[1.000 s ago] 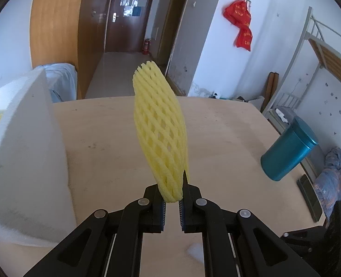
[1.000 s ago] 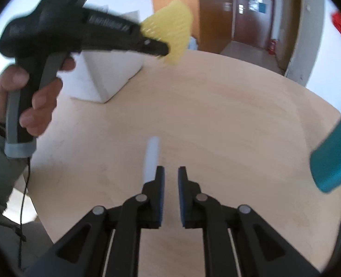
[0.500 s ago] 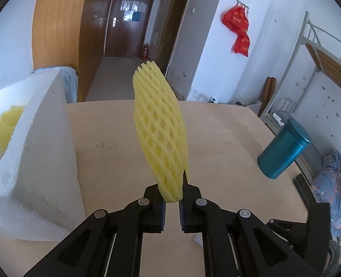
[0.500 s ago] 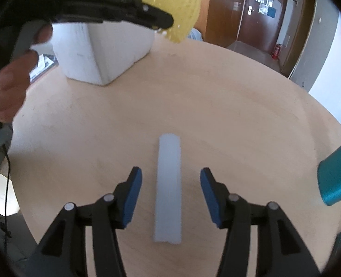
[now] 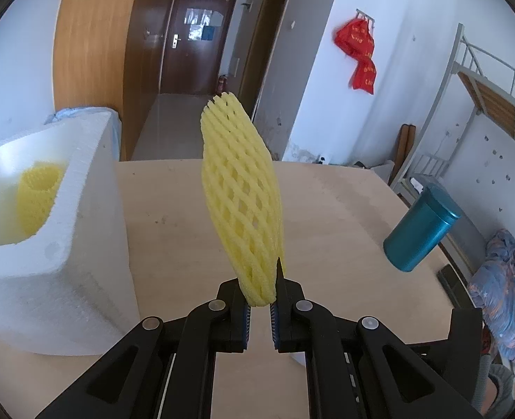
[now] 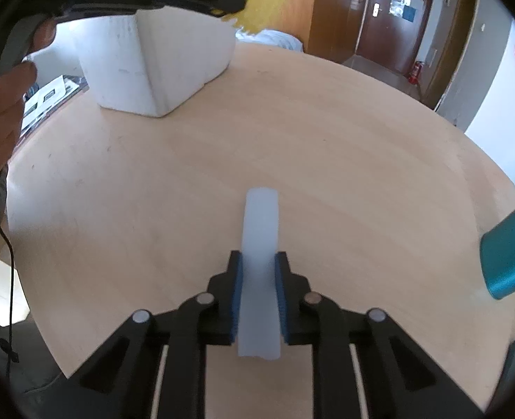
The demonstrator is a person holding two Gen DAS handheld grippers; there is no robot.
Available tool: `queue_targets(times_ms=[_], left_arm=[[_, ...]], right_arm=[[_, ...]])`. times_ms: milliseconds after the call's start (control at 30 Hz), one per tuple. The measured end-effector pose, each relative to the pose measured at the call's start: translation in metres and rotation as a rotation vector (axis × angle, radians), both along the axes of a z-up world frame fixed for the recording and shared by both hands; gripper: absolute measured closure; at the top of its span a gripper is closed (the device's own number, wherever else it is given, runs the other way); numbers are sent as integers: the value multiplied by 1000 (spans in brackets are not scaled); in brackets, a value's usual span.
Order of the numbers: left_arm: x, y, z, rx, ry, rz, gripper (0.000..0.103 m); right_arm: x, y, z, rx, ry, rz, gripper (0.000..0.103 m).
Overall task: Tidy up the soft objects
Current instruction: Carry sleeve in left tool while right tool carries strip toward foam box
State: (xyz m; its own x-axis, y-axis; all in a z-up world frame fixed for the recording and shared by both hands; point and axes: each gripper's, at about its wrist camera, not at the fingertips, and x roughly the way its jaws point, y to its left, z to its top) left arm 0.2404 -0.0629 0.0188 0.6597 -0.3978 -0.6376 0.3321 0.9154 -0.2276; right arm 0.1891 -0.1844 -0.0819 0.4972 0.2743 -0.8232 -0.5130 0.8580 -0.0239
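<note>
Now the right gripper (image 6: 257, 293) has just closed its jaws on the white foam strip (image 6: 260, 244) lying on the wooden table (image 6: 327, 139), pads pressing both sides. Left gripper (image 5: 260, 310) stays clamped on the yellow foam net sleeve (image 5: 243, 188), now nearer the white styrofoam box (image 5: 83, 244), where another sleeve (image 5: 37, 195) sits; both likely go there next.

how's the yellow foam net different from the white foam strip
The yellow foam net is an open lattice sleeve bulging mid-length; the white foam strip is smooth, solid and flat. The net stands raised above the table; the strip lies along it. Each is pinched at one end in jaws.

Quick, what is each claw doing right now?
Left gripper: closed on the yellow foam net.
Right gripper: just closed on the white foam strip.
</note>
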Motion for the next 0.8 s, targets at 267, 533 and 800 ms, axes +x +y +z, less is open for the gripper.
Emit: queue_targets(times_ms=[267, 533, 800], left_arm=[[-15, 7, 10, -10, -18, 11, 93], [-34, 11, 17, -5, -37, 35, 93], [-64, 20, 30, 8, -69, 66, 93]], right_arm=[[-16, -3, 17, 47, -28, 1, 85], [-29, -9, 41, 95, -79, -25, 85], [-45, -6, 65, 140, -144, -13, 85]])
